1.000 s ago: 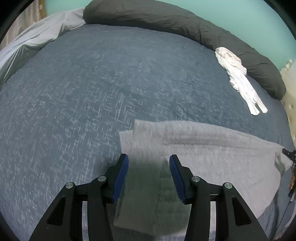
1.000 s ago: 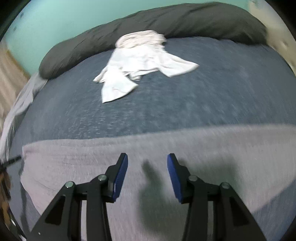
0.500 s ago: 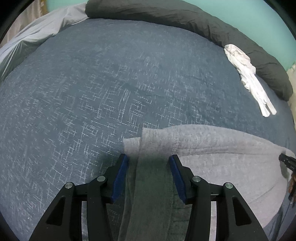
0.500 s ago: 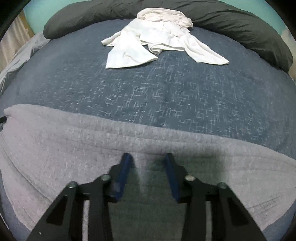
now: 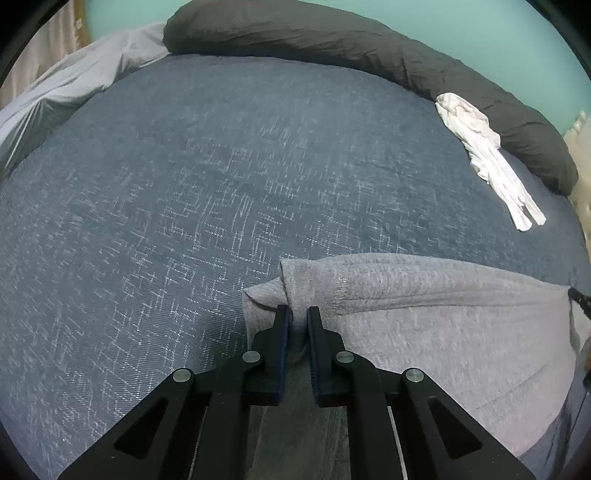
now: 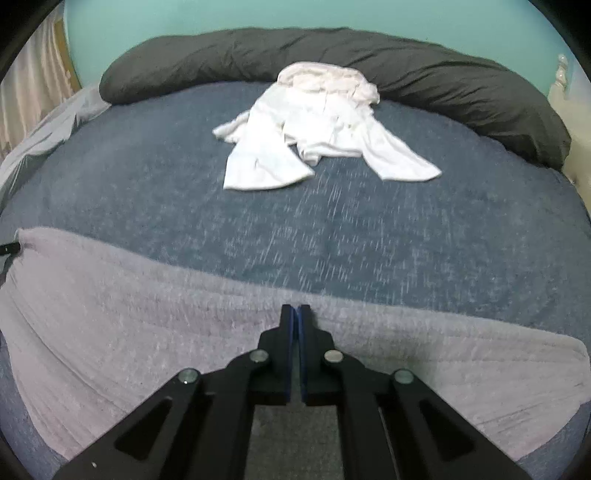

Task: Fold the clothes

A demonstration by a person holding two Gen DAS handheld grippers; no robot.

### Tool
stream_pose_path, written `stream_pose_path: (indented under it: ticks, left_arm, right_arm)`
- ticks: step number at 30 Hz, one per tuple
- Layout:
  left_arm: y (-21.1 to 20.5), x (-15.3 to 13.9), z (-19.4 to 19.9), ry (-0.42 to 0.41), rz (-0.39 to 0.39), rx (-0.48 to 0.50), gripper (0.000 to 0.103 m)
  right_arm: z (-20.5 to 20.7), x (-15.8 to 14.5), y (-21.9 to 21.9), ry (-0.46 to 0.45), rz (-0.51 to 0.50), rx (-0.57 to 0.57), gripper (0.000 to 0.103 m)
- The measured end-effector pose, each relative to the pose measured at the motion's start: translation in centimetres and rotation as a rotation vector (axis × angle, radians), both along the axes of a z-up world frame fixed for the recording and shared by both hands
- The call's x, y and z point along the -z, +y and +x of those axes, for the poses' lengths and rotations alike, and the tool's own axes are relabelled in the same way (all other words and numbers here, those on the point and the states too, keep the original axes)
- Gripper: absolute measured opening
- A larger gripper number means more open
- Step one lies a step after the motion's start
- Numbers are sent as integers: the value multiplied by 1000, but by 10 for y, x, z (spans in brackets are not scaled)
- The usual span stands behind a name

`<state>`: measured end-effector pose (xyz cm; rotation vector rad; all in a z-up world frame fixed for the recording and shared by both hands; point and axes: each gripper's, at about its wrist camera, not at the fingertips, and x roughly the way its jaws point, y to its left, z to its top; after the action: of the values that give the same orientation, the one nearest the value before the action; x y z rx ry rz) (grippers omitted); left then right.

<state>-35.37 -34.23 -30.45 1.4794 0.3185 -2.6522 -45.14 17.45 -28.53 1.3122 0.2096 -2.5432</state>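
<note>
Covering bed, blue bedspread [image 6: 369, 236], teal wall [image 6: 221, 18]

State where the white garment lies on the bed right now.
The white garment lies crumpled at the far side of the blue bedspread, against the dark bolster pillow; the left wrist view shows it far right.
</note>
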Motion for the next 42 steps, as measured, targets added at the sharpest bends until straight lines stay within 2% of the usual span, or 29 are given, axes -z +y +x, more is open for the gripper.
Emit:
stream_pose_path:
  ticks: [9, 14, 17, 19, 27, 30, 34, 38, 42]
  left_arm:
    - [1, -20, -9, 52, 8, -28, 9]
    - [-1, -24, -8, 78, 12, -46, 9]
    - [-3, -18, -12, 61, 28, -59, 9]
    - [-5, -13, -14, 50, 38, -67, 9]
    - [-12, 4, -22, 5, 79, -99, 11]
    - [-16, 5, -21, 3, 89, -107, 16]
    - [-28, -11, -1, 52, 125, -146, 20]
    - [-34, -20, 28, 62, 148, -155, 39]
    - [-27, -11, 54, 30, 132, -131, 40]
  right_arm:
    - [-10, -27, -1, 75, -19, 34, 2]
    - [-8, -33, 4, 125, -34, 65, 2]
    - [-3, -38, 5, 159, -42, 70, 2]
    - [-6, -34, 5, 142, -51, 72, 2]
    - [-23, 14, 5, 9, -78, 86, 2]
    - [-24, 23, 5, -27, -87, 72, 6]
    - [-4, 9, 16, -8, -128, 68, 6]
    - [23, -7, 31, 24, -180, 59, 9]
    - [51, -16, 52, 43, -220, 69, 11]
